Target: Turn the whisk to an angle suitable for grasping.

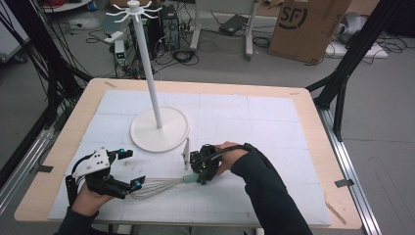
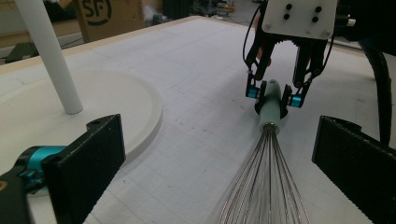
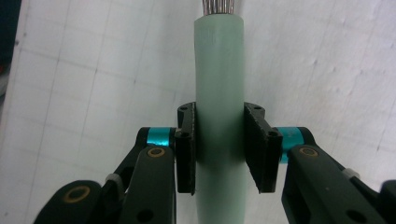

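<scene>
At about seven o'clock on the table (image 1: 313, 161), nearest the person, the left gripper (image 1: 126, 168) rests with its jaws wide apart, and the wire end of the whisk (image 1: 159, 186) lies between them untouched. Just past it toward three o'clock, the right gripper (image 1: 195, 172) is clamped on the whisk's pale green handle (image 3: 218, 116), both pads pressing its sides while the whisk lies flat on the mat. Farther off, around twelve o'clock, stands the white rack (image 1: 159, 128).

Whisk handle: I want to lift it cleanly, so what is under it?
Under the whisk handle lies the white gridded mat. The right tongs clamp its sides; the mat directly beneath is covered.
</scene>
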